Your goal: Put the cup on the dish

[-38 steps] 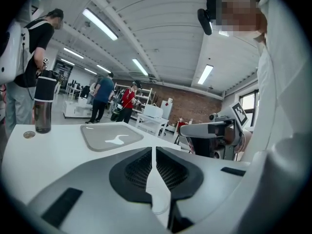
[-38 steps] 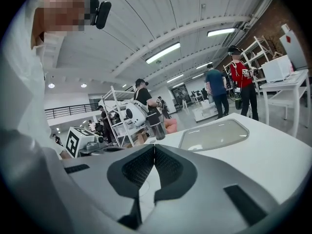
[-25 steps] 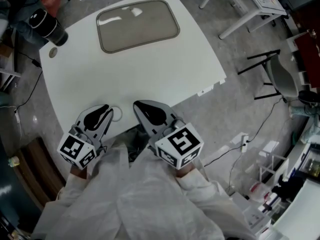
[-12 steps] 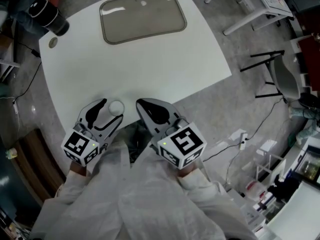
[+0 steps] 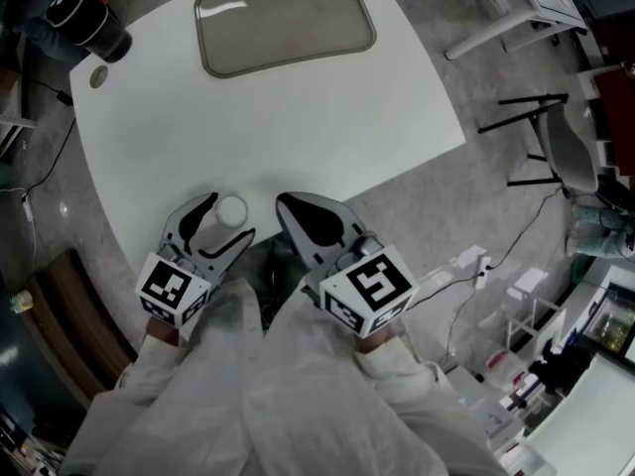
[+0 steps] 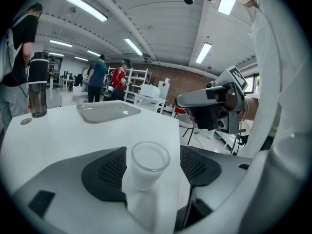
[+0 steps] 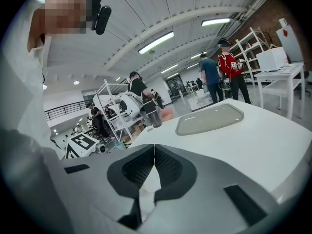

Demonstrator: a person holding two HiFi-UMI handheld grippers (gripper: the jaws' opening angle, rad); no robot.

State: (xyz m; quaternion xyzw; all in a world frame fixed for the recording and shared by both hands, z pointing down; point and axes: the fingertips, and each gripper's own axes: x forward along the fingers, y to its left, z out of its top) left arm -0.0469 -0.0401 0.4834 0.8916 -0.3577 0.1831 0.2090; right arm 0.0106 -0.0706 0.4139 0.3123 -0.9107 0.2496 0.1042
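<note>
**Cup free between spread fingers**

Small clear cup [image 6: 146, 162] stands upright at the white table's [image 5: 347, 117] 6 o'clock edge, between my left fingers [image 6: 105, 172], which have just opened wide and aren't touching it. My right fingers [image 7: 139, 167] are closed together. Grey dish [image 5: 285, 20] at 12 o'clock; shelving [image 6: 138, 82] beyond.

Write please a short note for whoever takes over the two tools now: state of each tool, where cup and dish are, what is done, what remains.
Left tool: open, jaws have just been opening; cup stands upright between them, not gripped, near the table's front edge.
Right tool: shut, empty, beside the left.
Dish: empty, at the table's far side.
Done: cup is not on the dish yet.
Left: close on the cup, carry it over, set it on the dish.
</note>
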